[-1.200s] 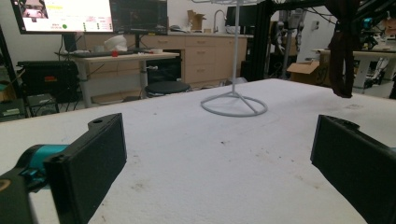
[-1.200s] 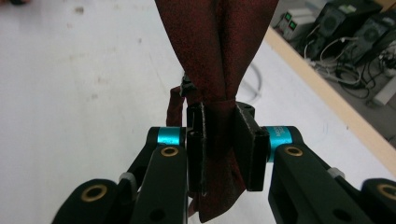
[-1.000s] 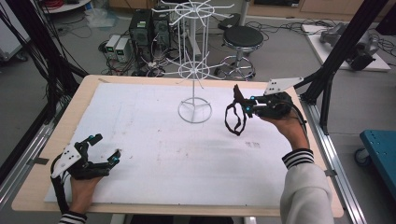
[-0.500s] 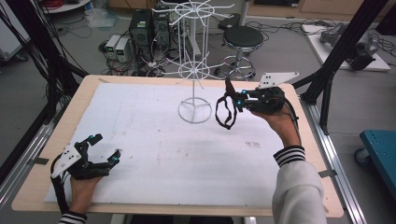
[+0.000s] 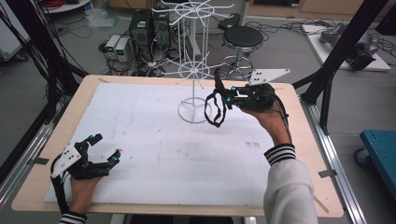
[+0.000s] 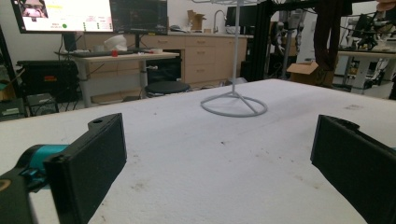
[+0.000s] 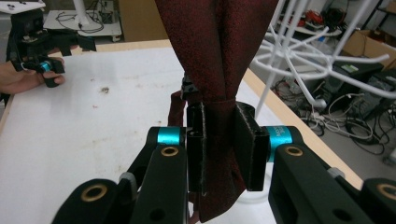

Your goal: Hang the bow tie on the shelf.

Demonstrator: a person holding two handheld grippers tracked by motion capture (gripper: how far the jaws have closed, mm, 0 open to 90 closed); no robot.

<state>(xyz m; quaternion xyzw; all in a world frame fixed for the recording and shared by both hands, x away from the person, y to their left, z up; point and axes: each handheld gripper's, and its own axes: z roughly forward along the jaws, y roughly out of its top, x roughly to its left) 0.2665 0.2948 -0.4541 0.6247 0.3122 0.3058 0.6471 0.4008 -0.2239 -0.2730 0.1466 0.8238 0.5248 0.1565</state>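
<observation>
A dark red fabric loop, a necktie or strap, hangs from my right gripper, which is shut on it above the table's far middle. In the right gripper view the dark red fabric is pinched between the two black pads, close to the arms of the white wire rack. The white wire rack stands on its ring base just left of the fabric. My left gripper rests open at the near left corner, its pads wide apart over bare table, the rack's base ahead.
The white mat covers the wooden table. Behind the far edge stand a black stool and computer boxes. Black frame posts rise at the right.
My right gripper has carried the fabric loop left and up, from beside the rack's base toward the rack's lower arms. The left gripper has stayed put.
</observation>
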